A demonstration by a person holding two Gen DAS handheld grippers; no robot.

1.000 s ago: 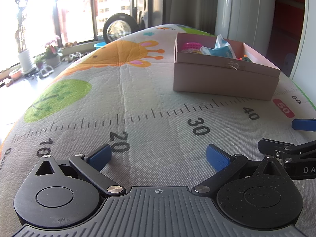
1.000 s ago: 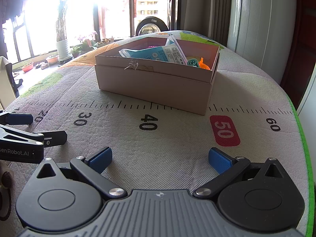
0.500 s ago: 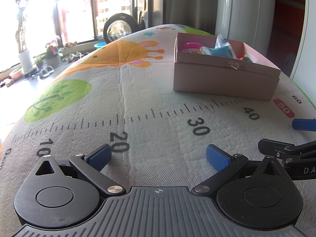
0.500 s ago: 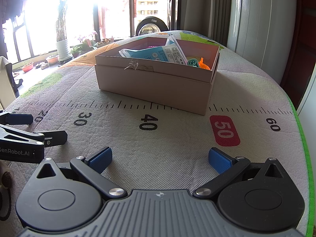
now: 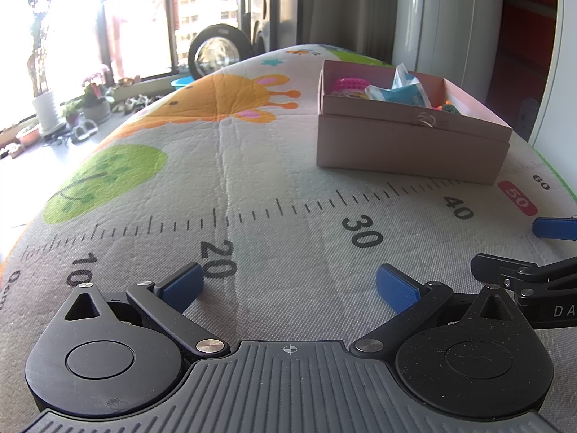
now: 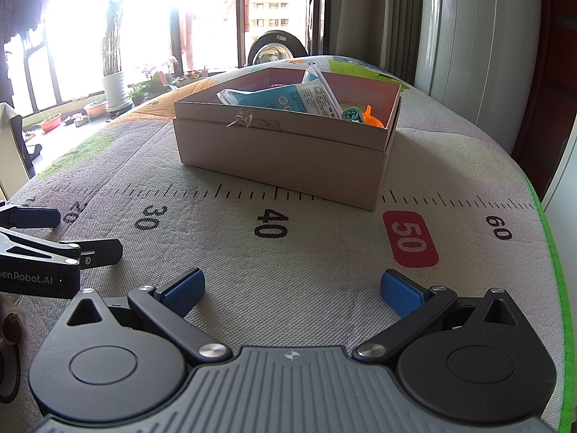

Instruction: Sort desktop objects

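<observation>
Your left tongs (image 5: 290, 285) and right tongs (image 6: 292, 290) both sit low over the desk (image 5: 274, 180), released, blue ribbed pads spread wide with nothing between them. The desk wears a woven, finely textured mat (image 6: 324, 252) printed with a ruler scale, an orange cartoon animal and a green blob; a bright green border runs along its right edge.

The pink cardboard box (image 6: 285, 144) stands ahead of you on the mat, just beyond the ruler marks near 40, rectangular, matte, with a stepped rim and a frayed bit of string (image 6: 241, 120) on its near wall. Inside it lie a light blue crinkled packet (image 6: 288, 97) with small print, a teal plastic piece (image 6: 353, 113) and something orange (image 6: 373, 119) in the right corner; from the left wrist view a round pink item (image 5: 348, 84) shows at the far left end. The box walls hide most of these, so you cannot tell what they are.

Each view catches the other tongs only partly, cut off at the frame edge.
</observation>
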